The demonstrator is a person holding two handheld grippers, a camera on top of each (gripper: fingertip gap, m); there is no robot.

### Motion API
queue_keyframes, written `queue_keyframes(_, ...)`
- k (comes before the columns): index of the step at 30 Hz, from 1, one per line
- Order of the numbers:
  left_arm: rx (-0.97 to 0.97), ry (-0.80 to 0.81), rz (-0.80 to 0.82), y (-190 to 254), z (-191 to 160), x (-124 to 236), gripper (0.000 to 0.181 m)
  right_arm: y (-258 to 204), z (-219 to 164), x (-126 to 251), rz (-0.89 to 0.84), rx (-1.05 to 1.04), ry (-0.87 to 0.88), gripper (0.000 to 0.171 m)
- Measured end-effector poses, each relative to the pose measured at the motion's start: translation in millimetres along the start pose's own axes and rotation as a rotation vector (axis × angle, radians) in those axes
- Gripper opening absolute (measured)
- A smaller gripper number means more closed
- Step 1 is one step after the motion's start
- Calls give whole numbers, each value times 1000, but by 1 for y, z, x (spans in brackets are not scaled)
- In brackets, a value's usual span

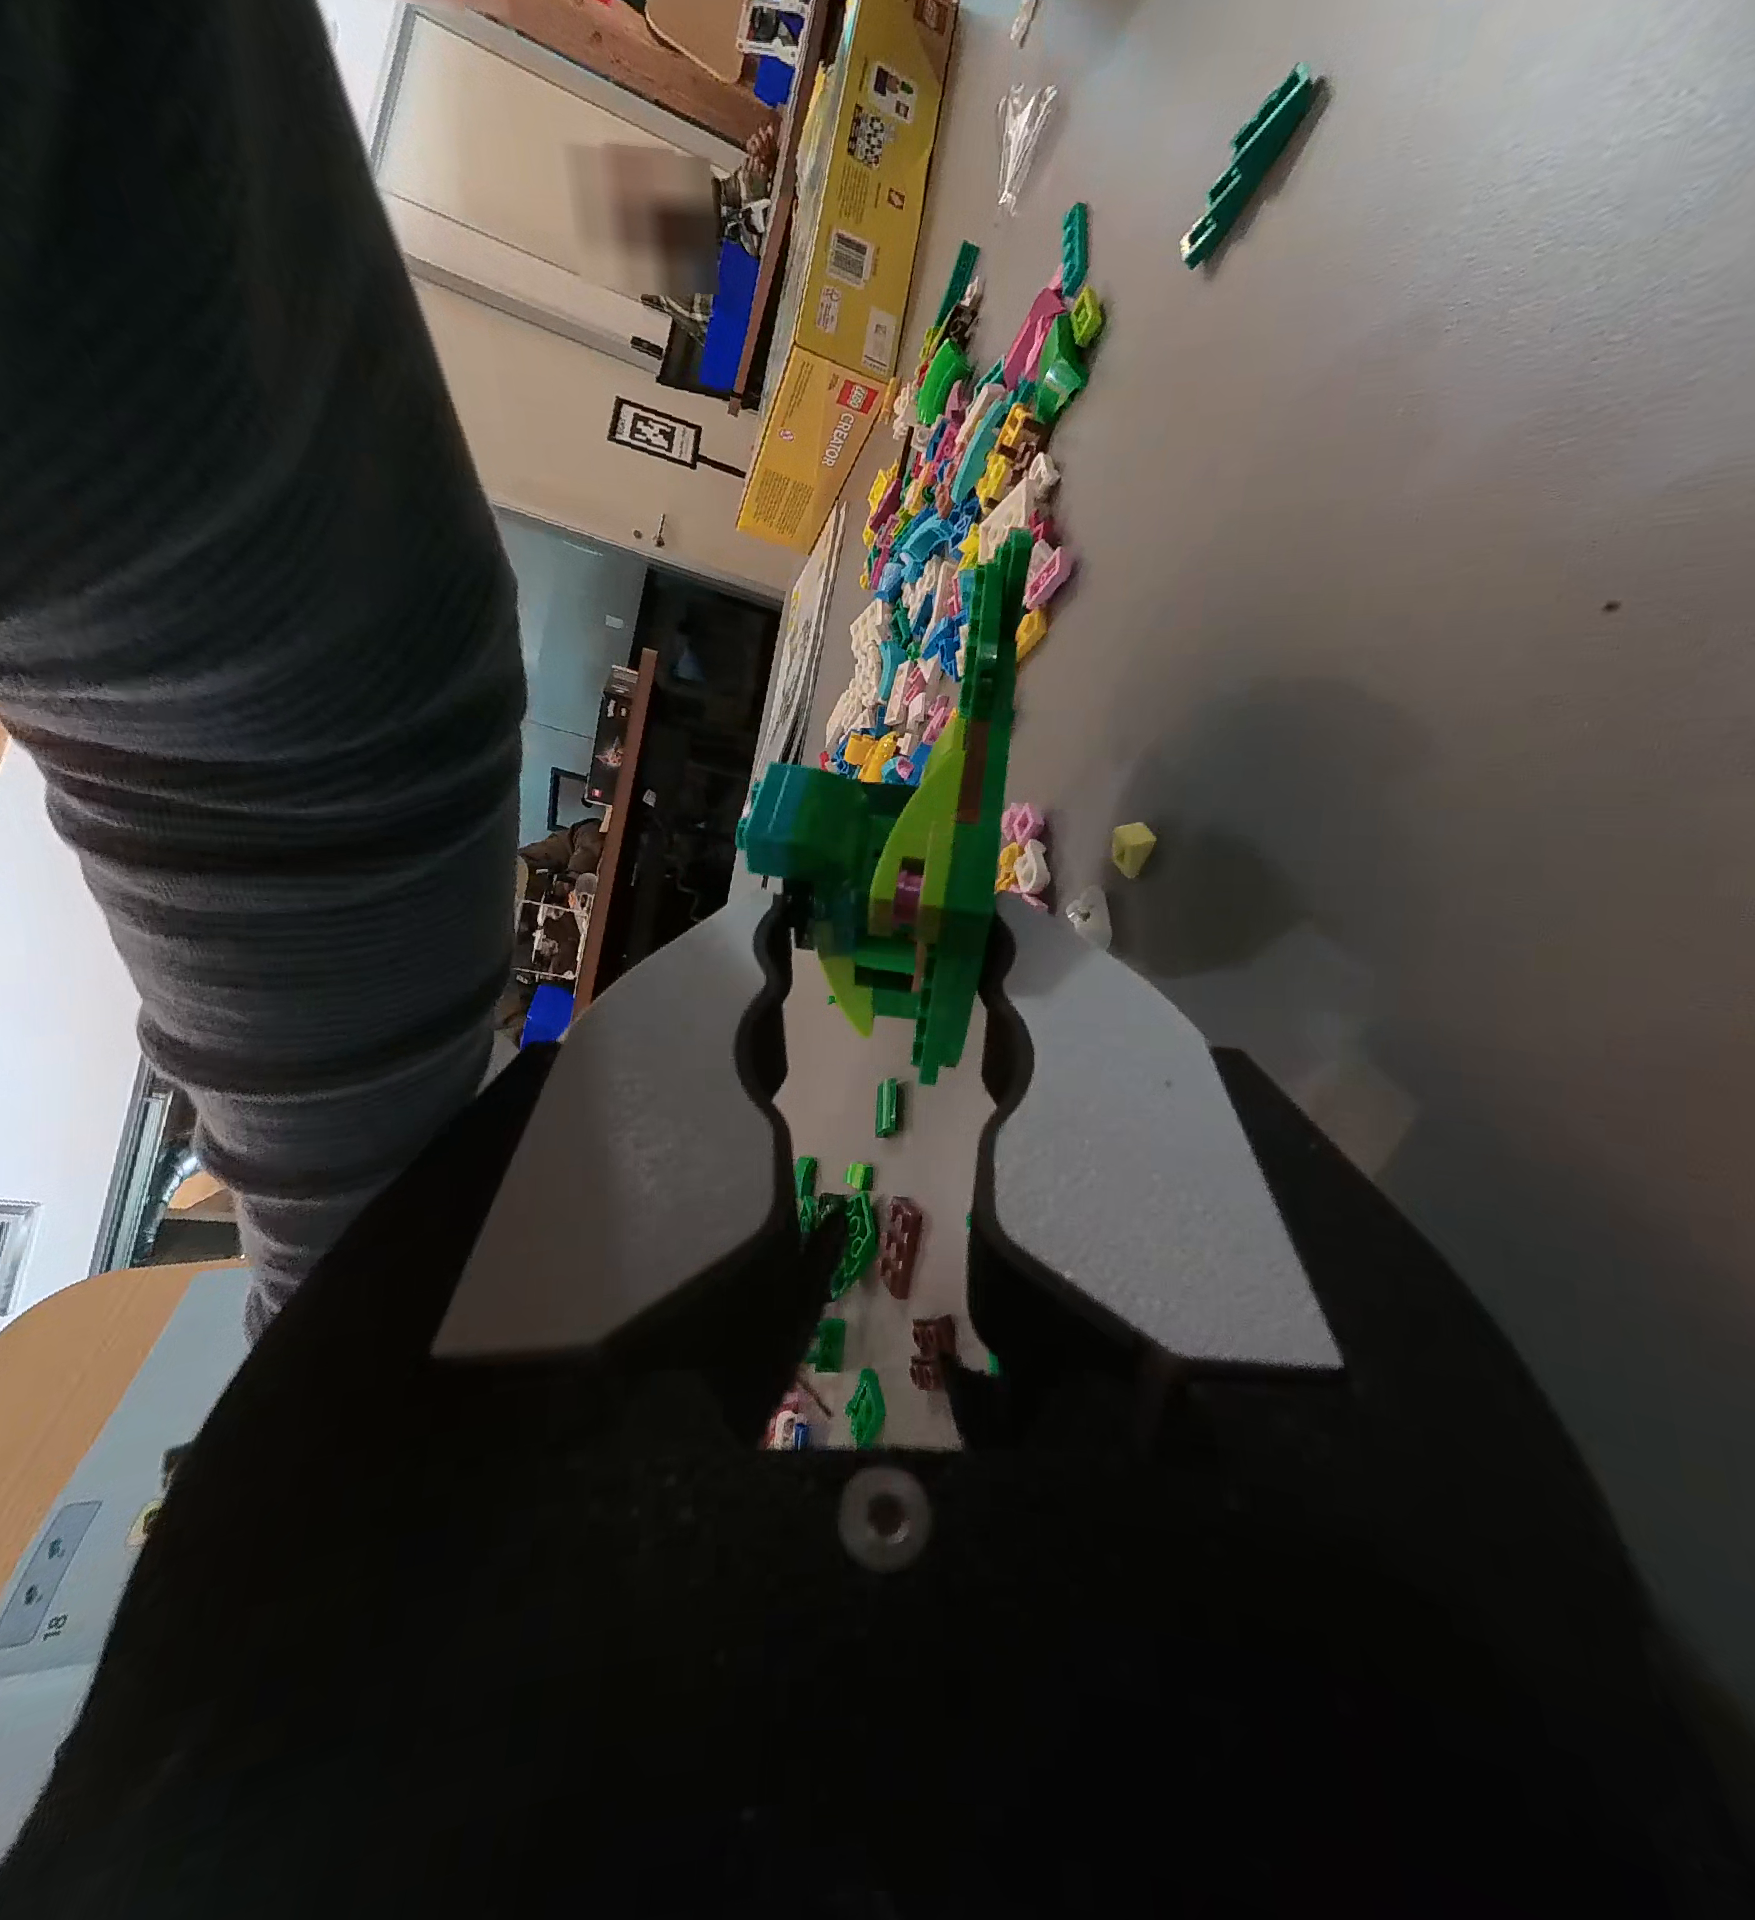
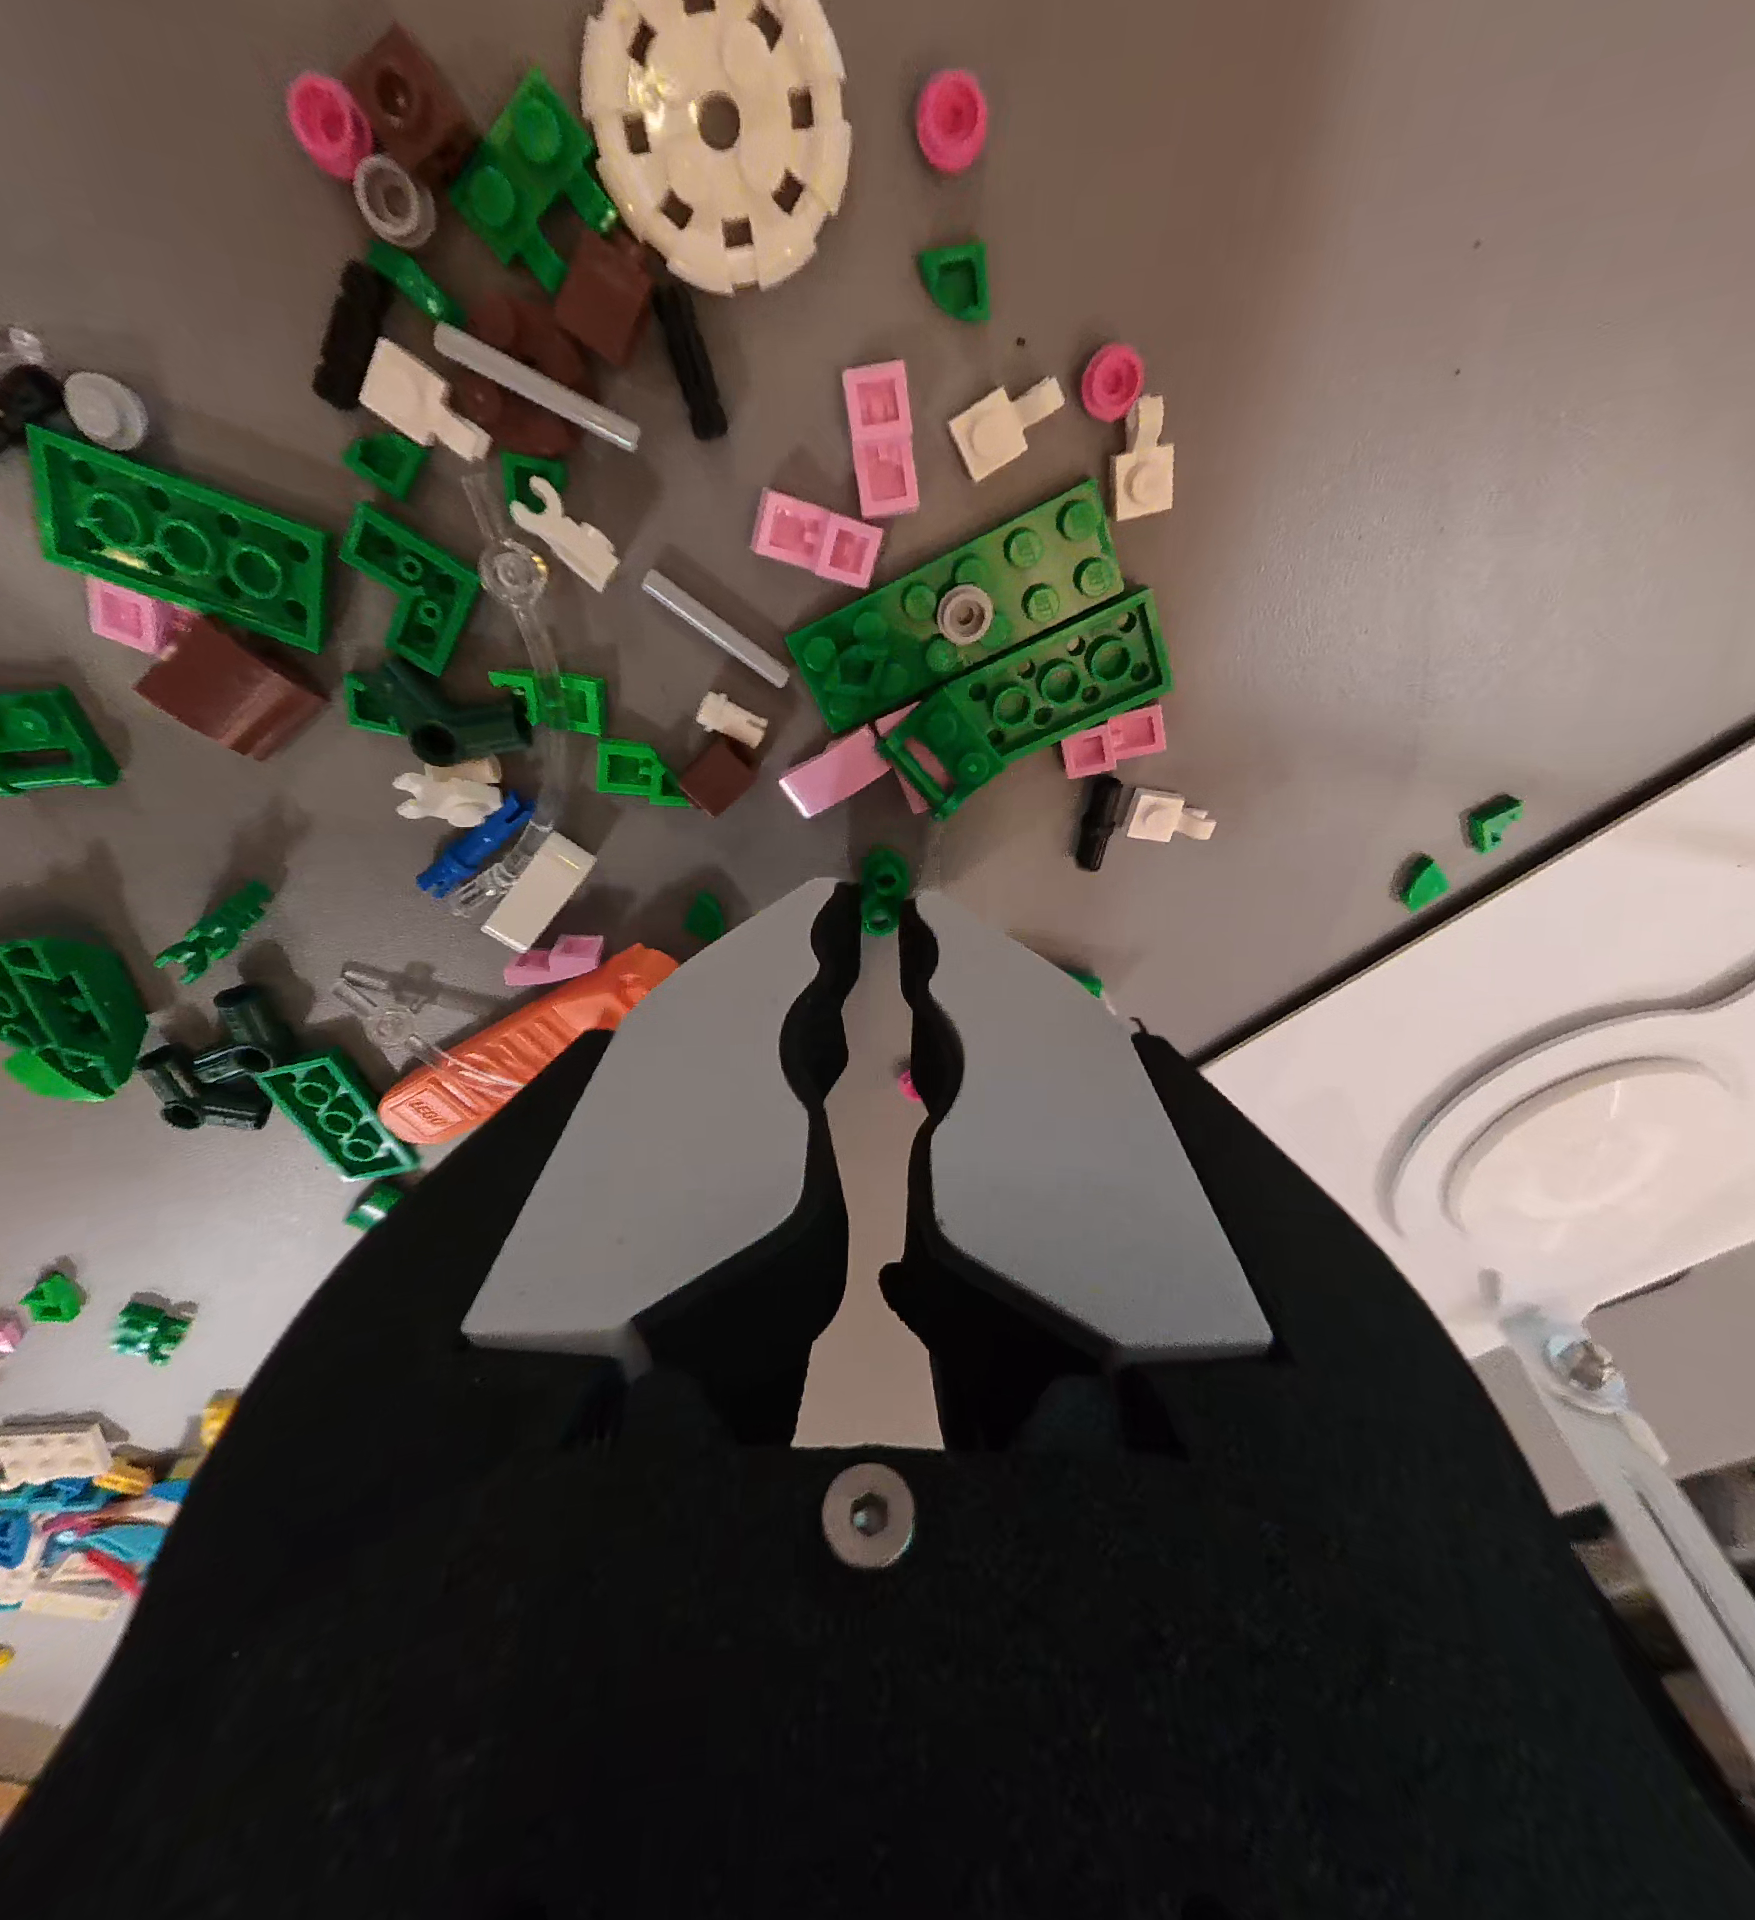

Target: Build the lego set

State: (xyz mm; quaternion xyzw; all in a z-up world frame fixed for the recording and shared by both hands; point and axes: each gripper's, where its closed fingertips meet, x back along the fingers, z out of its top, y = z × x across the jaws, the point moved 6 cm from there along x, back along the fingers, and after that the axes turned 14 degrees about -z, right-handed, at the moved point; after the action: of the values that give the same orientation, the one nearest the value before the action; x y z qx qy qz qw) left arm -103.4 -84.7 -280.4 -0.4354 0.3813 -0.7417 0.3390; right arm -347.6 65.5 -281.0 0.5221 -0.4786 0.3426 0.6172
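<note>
My left gripper (image 1: pixel 883 935) is shut on a part-built green assembly (image 1: pixel 946 831) of green, lime and teal bricks, holding it edge-on above the grey table (image 1: pixel 1475 520). My right gripper (image 2: pixel 881 914) is shut on a small green piece (image 2: pixel 883 891) at its fingertips, above loose parts. Just beyond it lie two green studded plates (image 2: pixel 977 623), pink tiles (image 2: pixel 817 536) and a pale round disc with square holes (image 2: pixel 717 135).
A heap of mixed coloured bricks (image 1: pixel 956 520) and a yellow set box (image 1: pixel 852 260) lie beyond the assembly. A dark-sleeved arm (image 1: pixel 229 623) fills the left. An orange brick separator (image 2: pixel 520 1049) lies left of my right gripper. A white panel (image 2: pixel 1579 1039) sits to the right.
</note>
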Motion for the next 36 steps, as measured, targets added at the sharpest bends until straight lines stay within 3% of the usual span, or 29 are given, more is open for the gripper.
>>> queue_keyframes(6, -24, -13, -1, 1, 1, -2, 34, -49, -8, 66, -25, -246, 42, 6)
queue_keyframes(11, -82, 12, -14, 6, 8, -5, 34, -154, -7, 157, -51, -531, 199, 6)
queue_keyframes(15, -148, 18, 6, 9, 16, -5, 34, -231, 7, 190, -4, -646, 171, 6)
queue_keyframes(22, -244, 44, 77, 10, 27, -1, 33, -290, 48, 201, -88, -653, 105, 7)
queue_keyframes(36, -239, 68, 86, 10, 30, 2, 34, -297, 61, 185, -97, -596, -17, 7)
